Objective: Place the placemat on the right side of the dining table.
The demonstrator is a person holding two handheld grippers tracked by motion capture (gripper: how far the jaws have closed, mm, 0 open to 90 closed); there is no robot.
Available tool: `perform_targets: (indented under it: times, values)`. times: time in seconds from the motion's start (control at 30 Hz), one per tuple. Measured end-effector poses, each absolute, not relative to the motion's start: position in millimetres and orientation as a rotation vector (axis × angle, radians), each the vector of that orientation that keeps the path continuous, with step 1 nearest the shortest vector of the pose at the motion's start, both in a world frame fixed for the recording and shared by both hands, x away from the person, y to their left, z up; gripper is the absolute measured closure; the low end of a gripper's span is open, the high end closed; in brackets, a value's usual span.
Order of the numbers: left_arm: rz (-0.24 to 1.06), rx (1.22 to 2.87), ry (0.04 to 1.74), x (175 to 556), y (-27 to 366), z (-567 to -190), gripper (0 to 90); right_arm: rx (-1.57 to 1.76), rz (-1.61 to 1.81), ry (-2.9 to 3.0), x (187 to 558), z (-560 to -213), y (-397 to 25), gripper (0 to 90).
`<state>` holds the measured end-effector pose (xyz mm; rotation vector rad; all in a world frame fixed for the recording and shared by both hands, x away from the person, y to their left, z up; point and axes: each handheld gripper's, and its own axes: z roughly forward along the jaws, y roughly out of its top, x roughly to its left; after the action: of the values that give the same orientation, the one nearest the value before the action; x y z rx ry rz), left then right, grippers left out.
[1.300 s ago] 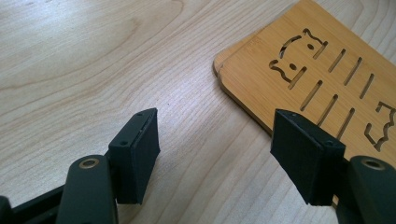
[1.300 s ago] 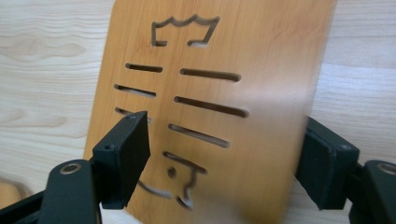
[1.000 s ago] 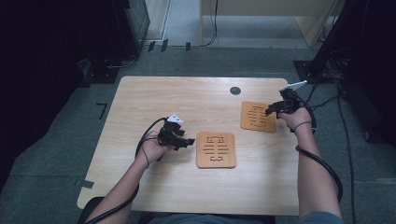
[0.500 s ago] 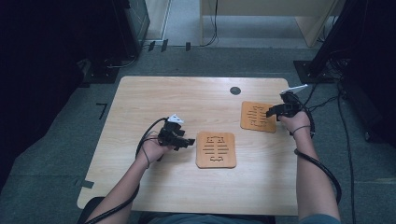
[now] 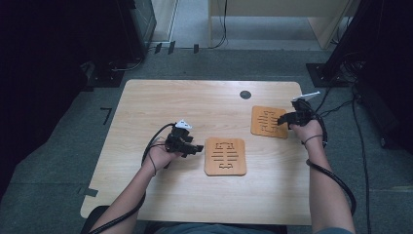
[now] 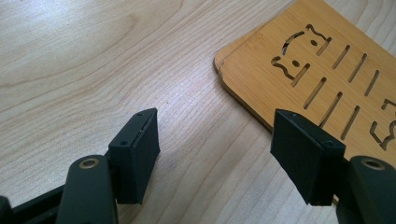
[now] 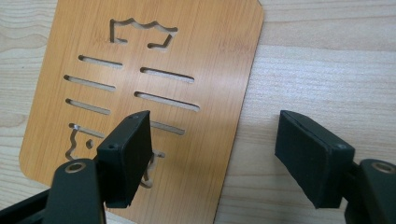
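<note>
Two flat bamboo mats with cut-out slots lie on the wooden table (image 5: 146, 102). The near mat (image 5: 225, 155) (image 6: 327, 70) sits mid-table, just right of my left gripper (image 5: 197, 147) (image 6: 215, 158), whose jaws stand open low over bare wood beside the mat's edge. The far mat (image 5: 267, 121) (image 7: 140, 84) lies at the right. My right gripper (image 5: 280, 120) (image 7: 215, 158) is open at its right edge, one jaw above the mat, the other above the table. Neither holds anything.
A dark round cable hole (image 5: 245, 94) sits near the table's back edge. Cables trail from both grippers along the forearms. Dark equipment and floor cables surround the table.
</note>
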<state>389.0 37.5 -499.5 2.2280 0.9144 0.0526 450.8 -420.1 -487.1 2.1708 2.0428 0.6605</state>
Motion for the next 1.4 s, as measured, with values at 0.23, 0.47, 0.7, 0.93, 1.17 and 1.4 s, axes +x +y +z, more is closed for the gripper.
perform_targets:
  times: [0.23,0.47,0.7,0.93,1.17,1.4]
  values:
    - [0.040,2.234,0.918,389,37,-500,31.5,2.158,0.668,2.038,445,-485,-420,27.9]
    - [0.038,2.234,0.918,389,37,-501,31.3,2.145,0.672,2.037,438,-484,-419,27.9]
    - [0.041,2.235,0.915,389,37,-500,31.3,2.134,0.681,2.045,433,-482,-417,27.9]
    - [0.042,2.232,0.916,389,36,-501,31.3,2.118,0.691,2.055,427,-481,-413,27.8]
    - [0.047,2.228,0.918,388,36,-500,31.3,2.101,0.692,2.068,421,-480,-408,27.4]
    - [0.050,2.225,0.918,388,36,-500,31.3,2.090,0.709,2.063,415,-479,-404,26.3]
